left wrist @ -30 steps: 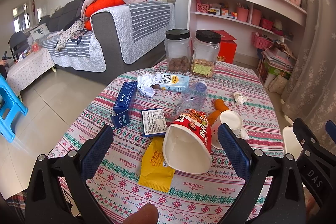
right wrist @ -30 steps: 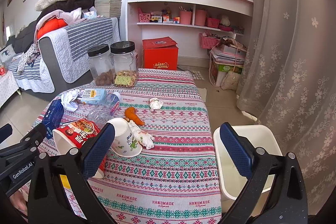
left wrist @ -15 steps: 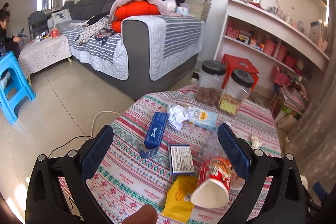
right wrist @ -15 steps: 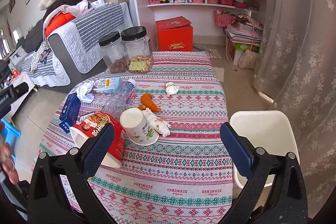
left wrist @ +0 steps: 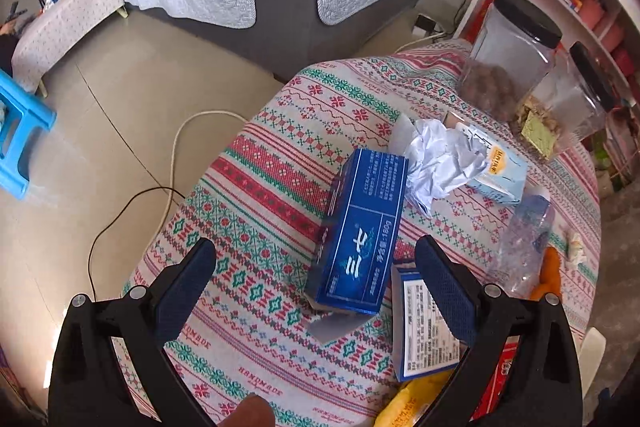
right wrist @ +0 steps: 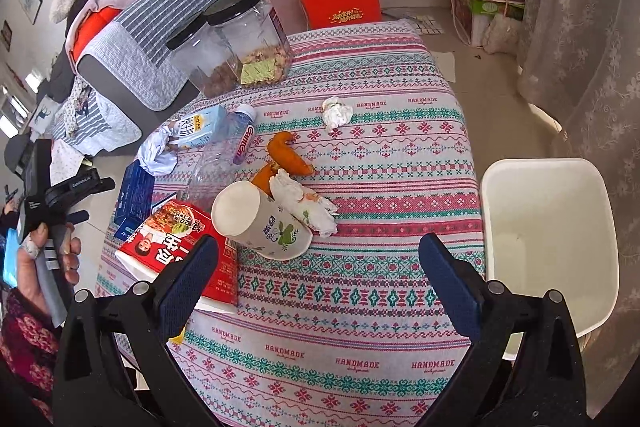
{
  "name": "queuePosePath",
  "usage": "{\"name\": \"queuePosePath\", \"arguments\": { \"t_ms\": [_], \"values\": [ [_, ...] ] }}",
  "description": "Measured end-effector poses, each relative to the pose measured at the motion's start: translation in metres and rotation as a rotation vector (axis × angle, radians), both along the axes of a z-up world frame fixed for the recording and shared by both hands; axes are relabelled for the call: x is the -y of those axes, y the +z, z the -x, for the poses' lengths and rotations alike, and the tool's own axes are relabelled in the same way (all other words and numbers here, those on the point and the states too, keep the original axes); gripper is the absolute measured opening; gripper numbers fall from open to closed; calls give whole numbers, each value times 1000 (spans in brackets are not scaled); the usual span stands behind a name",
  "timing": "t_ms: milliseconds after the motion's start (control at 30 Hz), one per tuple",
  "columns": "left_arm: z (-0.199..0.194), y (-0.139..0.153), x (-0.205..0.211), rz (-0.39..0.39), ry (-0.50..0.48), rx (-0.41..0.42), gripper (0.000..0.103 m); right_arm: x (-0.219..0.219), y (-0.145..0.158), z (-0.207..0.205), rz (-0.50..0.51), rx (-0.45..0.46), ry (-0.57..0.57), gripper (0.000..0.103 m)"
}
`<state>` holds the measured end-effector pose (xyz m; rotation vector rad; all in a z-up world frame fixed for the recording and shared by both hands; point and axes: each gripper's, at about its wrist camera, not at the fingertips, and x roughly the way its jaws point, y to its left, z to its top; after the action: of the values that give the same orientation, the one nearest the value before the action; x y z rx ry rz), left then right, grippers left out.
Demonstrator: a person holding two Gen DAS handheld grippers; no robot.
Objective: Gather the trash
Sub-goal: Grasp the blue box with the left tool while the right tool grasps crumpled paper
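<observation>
Left gripper point(left wrist: 316, 263) spread wide above the blue box point(left wrist: 358, 235) on the patterned tablecloth point(left wrist: 280, 163), right gripper point(right wrist: 318, 261) equally wide, holding nothing, over the paper cup point(right wrist: 260, 221), white bin point(right wrist: 548, 239) just beside the table.

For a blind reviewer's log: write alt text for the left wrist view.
The open left claw hovers over a patterned tablecloth, aimed at a blue box lying between its fingers. Beyond the box lie crumpled paper, a light-blue carton and a clear plastic bottle, with two black-lidded jars at the far edge.
</observation>
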<state>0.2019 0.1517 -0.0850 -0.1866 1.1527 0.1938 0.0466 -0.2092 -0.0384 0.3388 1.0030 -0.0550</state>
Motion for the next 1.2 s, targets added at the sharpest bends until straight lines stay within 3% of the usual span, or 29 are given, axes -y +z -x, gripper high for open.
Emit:
{"name": "queuePosePath", "arguments": {
  "t_ms": [67,167,267,300,333,433,600,800,967,1200],
  "values": [
    [-13,-12,6,9,-34,-40,96,-2,-4,-5,-28,-17,8,96],
    [-27,-29,15,-11,-58,-87,83,-5,-9,-13,-57,-44,25,96],
    [-34,-38,16,-27,-67,-114,64,-9,-10,-17,-50,-43,29,96],
    [-36,-41,15,-24,-68,-126,46,-9,-10,-18,-45,-41,28,96],
    [-36,-43,14,-28,-64,-140,41,-9,-11,-18,-40,-39,26,96],
    [-31,-39,11,-44,-64,-131,40,-9,-13,-18,-50,-40,27,96],
    [-7,-3,9,-3,-97,-54,40,-21,-4,-16,-78,10,88,96],
    [50,60,-19,181,-47,90,40,-62,30,-18,-56,124,208,96],
    [71,99,-33,196,-51,206,40,-113,48,-60,-45,116,279,96],
    [72,110,-67,238,40,243,40,-195,40,-134,6,58,330,94]
  ]
}}
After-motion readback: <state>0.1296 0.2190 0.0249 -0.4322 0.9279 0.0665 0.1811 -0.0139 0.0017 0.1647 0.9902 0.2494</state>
